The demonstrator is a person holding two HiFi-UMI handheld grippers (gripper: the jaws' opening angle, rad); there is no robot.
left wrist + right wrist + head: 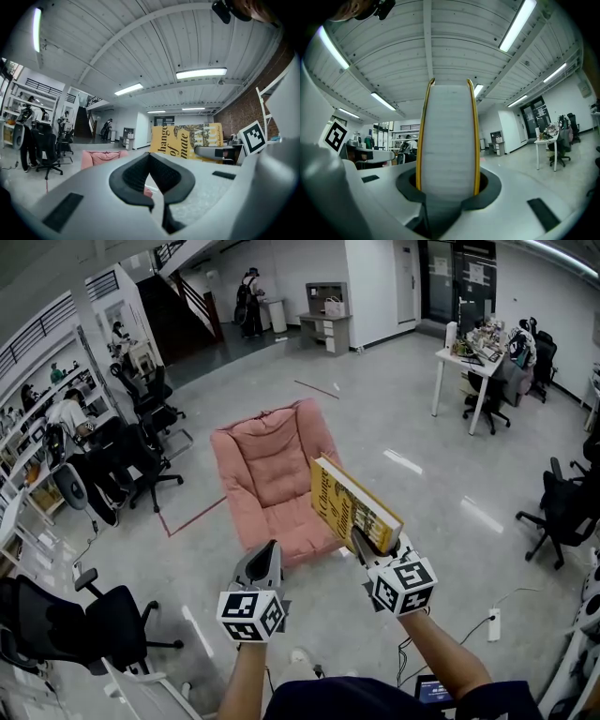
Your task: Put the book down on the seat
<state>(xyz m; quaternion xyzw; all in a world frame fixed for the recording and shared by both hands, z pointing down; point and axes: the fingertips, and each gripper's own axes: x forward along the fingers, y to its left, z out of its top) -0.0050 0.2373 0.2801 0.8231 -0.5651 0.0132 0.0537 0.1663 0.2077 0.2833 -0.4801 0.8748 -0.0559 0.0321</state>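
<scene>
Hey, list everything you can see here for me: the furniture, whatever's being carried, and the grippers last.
book: one, yellow, held in the air by the seat's right side
seat: one, pink, on the floor mid-room
office chairs: several, black, along the left side and at the right
desk: one, white, far right, cluttered top
power strip: one, white, on the floor at lower right
people: at least two, at the far back and far left
left hand-held gripper: one, grey, jaws together, empty
right hand-held gripper: one, grey, shut on the book's lower edge
</scene>
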